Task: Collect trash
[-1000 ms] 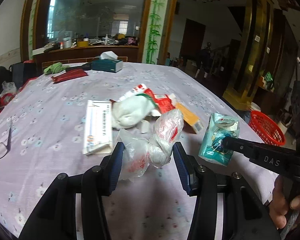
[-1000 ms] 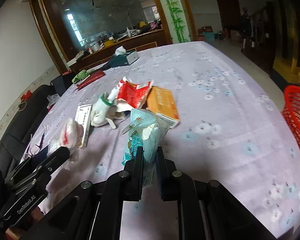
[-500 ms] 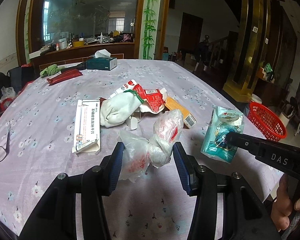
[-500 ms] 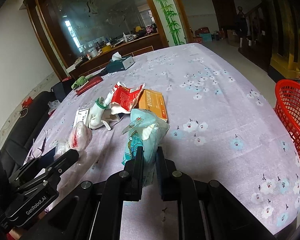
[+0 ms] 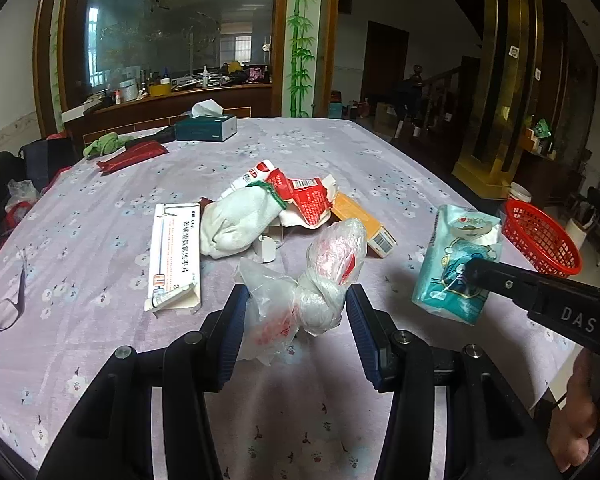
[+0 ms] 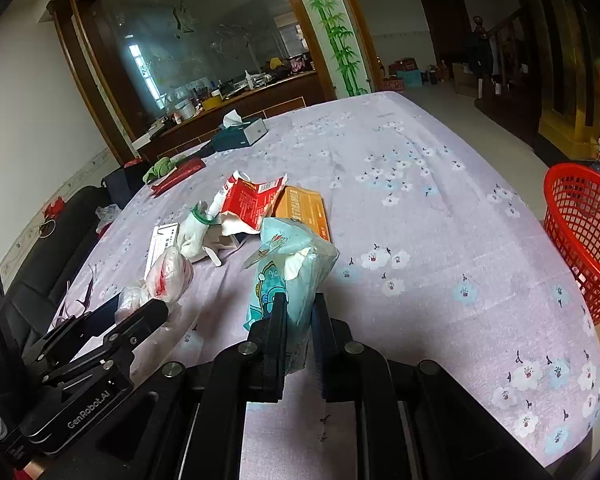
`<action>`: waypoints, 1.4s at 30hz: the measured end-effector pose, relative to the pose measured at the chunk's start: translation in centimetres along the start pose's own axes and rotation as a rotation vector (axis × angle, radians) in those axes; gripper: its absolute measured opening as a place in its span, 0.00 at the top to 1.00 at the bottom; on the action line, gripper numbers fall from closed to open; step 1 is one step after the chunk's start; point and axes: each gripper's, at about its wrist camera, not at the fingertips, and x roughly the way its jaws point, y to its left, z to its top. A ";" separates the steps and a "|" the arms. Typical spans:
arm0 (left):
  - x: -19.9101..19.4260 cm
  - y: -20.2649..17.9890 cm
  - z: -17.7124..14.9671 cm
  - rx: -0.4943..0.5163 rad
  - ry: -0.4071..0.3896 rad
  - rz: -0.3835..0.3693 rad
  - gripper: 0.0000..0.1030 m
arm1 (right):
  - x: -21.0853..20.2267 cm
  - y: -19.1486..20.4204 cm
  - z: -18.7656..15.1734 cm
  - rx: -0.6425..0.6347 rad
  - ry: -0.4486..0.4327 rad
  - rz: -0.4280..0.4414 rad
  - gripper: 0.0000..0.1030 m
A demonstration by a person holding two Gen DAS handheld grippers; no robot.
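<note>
My left tongs (image 5: 296, 312) are pinching a knotted clear plastic bag (image 5: 312, 280) with red print, the blue pads pressed against its two sides, and the bag hangs just above the surface (image 5: 80, 208) near its near edge. My right tongs (image 6: 298, 312) are squeezed onto a pale blue tissue pack (image 6: 288, 264) with a cartoon print, holding it upright and clear of the flowered purple cloth; in the left view the same pack (image 5: 456, 264) sits at the tip of the right arm. The rest of the trash lies in a heap around the middle of the surface: a white medicine box (image 5: 176, 256) lying flat, a white glove (image 5: 236, 220) with a green cuff beside it, a torn red wrapper (image 5: 304, 200) partly over the glove, and an orange box (image 5: 364, 220) touching the wrapper. A red basket (image 6: 584, 232) stands off the right edge, lower than the surface. At the far edge are a dark green tissue box (image 5: 206, 128), a red pouch (image 5: 134, 156) and a green cloth (image 5: 104, 144). A pair of glasses (image 5: 0, 308) lies by the left edge.
</note>
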 end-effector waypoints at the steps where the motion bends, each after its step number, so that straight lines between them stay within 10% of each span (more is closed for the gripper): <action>1: 0.0 0.0 0.0 0.000 -0.002 0.006 0.53 | -0.1 0.0 0.0 -0.001 -0.002 -0.001 0.89; 42: 0.1 0.6 -0.6 -0.008 -0.001 0.058 0.53 | -0.5 2.0 -0.3 -0.027 0.002 -0.034 0.89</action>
